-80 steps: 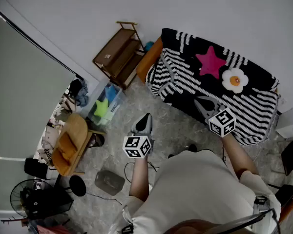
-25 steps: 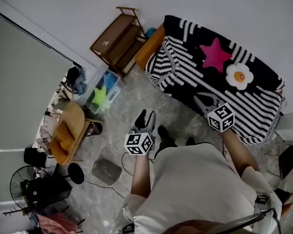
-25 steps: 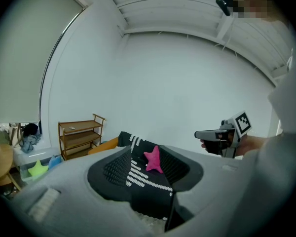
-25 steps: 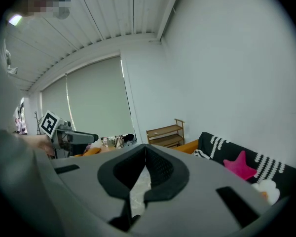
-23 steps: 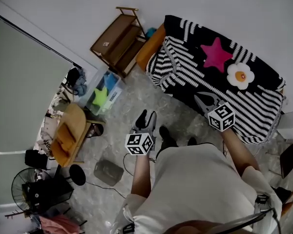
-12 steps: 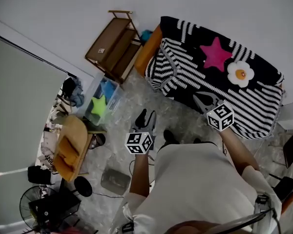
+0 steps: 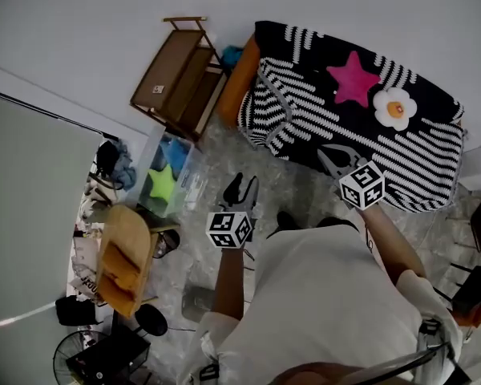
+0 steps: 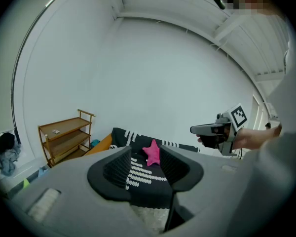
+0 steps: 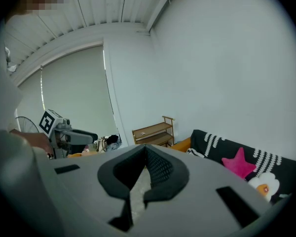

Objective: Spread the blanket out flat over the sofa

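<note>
The black-and-white striped blanket (image 7: 361, 131) lies draped over the sofa (image 7: 237, 87), covering its back and seat and hanging down the front towards the floor (image 7: 216, 163). At the sofa's left end one orange arm shows bare beside the blanket's edge, and the cloth there rises in a fold. A pink star cushion (image 7: 353, 81) and a fried-egg cushion (image 7: 396, 108) rest on the blanket against the back, just beside each other.

The person stands on the floor in front of the sofa, one pair of tongs in each hand, both held up in the air and apart from the blanket. The left tongs (image 7: 240, 191) hang over the floor well short of the sofa, their jaws spread wide with nothing between them. The right tongs (image 7: 337, 160) hover nearer, over the blanket's front drop, and their jaws meet at the tips, gripping nothing.

To the left of the sofa a wooden shelf rack (image 7: 176, 74) stands against the wall, and nearer the window a clear plastic bin (image 7: 170, 181) holds a green star.
</note>
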